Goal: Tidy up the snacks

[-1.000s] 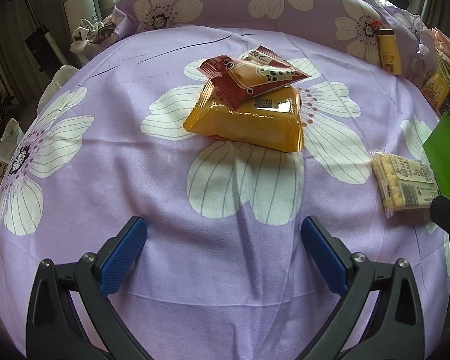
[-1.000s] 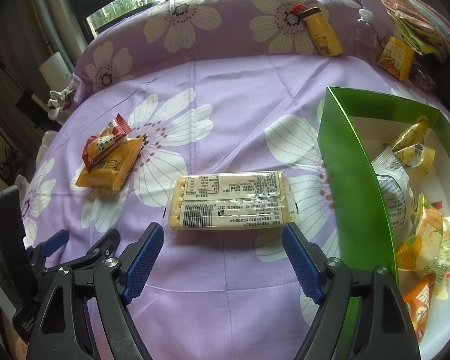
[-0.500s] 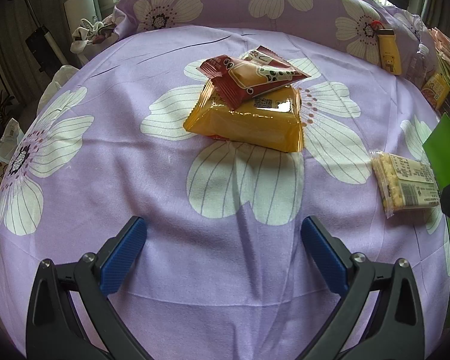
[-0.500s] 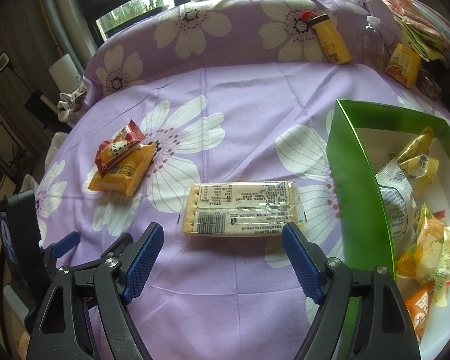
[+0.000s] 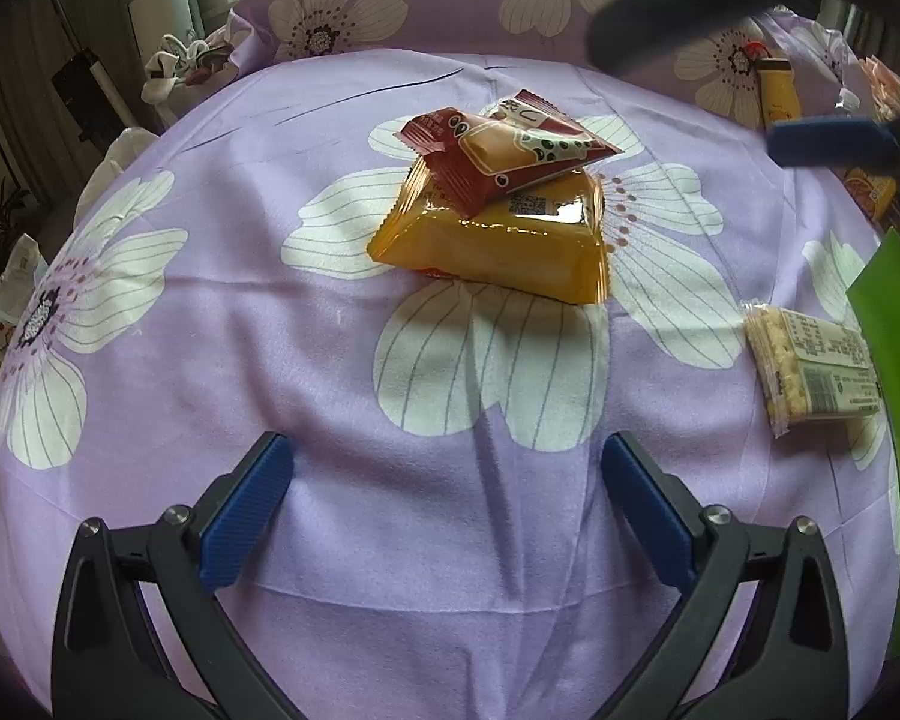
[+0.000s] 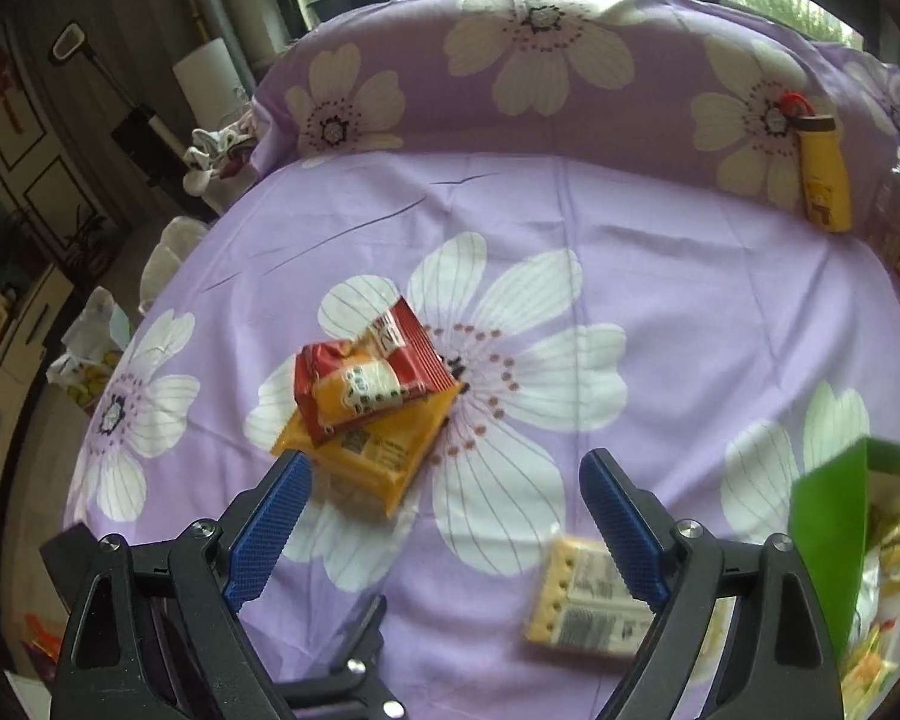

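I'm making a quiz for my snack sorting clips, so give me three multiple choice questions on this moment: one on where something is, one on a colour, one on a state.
1. Where does the red crinkle-edged snack packet lie?
A. On top of the orange glossy snack bag
B. Inside the green box
C. Under the cracker pack

2. What colour is the open cardboard box at the right?
A. Blue
B. Green
C. White

3. What is between the left gripper's fingers?
A. The cracker pack
B. The yellow bottle
C. Nothing, only the purple flowered cloth below

Answers: 1 A, both views show it resting on the orange bag. 2 B, its outer wall is bright green. 3 C, the fingers stand apart over bare cloth.
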Motion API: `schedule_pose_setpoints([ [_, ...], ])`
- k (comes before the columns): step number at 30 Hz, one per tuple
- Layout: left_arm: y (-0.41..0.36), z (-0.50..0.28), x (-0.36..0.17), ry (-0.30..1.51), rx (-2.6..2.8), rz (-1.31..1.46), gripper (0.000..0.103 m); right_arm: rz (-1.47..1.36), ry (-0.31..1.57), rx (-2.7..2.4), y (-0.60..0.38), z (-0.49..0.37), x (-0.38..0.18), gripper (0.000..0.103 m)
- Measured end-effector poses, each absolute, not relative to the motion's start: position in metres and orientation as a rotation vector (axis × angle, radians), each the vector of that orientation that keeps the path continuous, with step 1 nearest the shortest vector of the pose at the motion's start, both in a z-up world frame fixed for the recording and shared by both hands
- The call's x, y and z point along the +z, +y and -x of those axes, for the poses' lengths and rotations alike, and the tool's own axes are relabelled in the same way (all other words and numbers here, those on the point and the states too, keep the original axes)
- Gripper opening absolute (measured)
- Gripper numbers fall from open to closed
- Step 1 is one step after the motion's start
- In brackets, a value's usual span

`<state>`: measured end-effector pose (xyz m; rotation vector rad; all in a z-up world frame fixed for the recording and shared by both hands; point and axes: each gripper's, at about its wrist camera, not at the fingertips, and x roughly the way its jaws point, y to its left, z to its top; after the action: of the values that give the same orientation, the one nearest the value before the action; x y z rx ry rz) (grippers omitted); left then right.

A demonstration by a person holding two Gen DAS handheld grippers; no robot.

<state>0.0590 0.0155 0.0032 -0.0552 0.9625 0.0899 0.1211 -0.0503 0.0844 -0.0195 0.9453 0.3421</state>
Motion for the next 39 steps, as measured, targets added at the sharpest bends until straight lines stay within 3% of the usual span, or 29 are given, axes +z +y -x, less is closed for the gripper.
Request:
schedule_pose_setpoints([
  [5,0.031,-0.052,0.009,1.022,0.069,0.138,0.102,0.087,1.046,0.362,-0.01,-0.167,0.073,0.091],
  [9,0.064,-0.041,0.021,1.044,-0.018,0.321,0.092,0.199,1.089,0.389,0.024,-0.182,0.056,0.091],
  [13,0.095,-0.036,0.022,1.048,0.011,0.413,0.088,0.24,1.103,0.374,0.036,-0.191,0.045,0.091],
  [21,0.11,-0.036,0.023,1.03,-0.021,0.548,0.088,0.224,1.119,0.358,0.027,-0.197,0.032,0.091],
  [24,0.112,-0.036,0.023,1.024,-0.015,0.572,0.088,0.159,1.107,0.364,0.015,-0.198,0.034,0.082],
  [26,0.116,-0.033,0.024,1.02,-0.003,0.579,0.088,0.149,1.114,0.374,0.011,-0.198,0.034,0.082],
  [39,0.13,-0.029,0.026,1.027,-0.007,0.624,0.089,0.26,1.103,0.254,0.023,-0.204,0.067,0.091],
])
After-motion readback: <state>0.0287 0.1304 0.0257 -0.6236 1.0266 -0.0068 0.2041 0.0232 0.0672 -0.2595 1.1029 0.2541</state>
